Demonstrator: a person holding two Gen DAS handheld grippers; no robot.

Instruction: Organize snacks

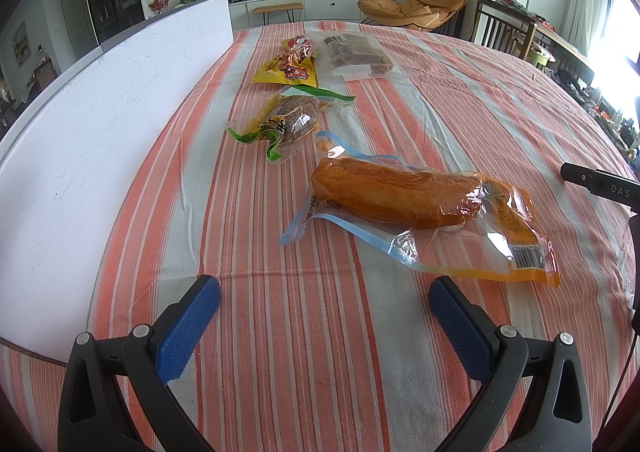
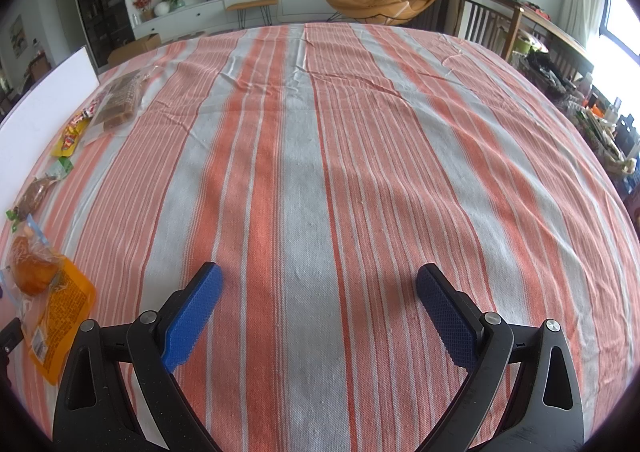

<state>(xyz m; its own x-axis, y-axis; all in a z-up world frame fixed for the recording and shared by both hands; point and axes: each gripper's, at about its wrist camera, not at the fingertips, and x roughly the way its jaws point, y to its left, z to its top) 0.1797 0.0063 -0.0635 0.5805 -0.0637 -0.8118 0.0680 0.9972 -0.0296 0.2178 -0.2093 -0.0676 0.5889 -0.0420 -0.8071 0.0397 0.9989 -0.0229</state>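
Left gripper (image 1: 324, 298) gapes empty near the bread packet (image 1: 404, 198); right gripper (image 2: 319, 286) gapes over bare striped surface (image 2: 360, 132).

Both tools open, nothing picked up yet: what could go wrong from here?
The nearest bread bag is loose, glossy film; the left tool may pinch only plastic, letting the loaf sag or slip. The yellow packet and clear biscuit pack touch, so grabbing one could drag the other.

Snack packets (image 1: 416, 204) on tablecloth (image 1: 320, 332)
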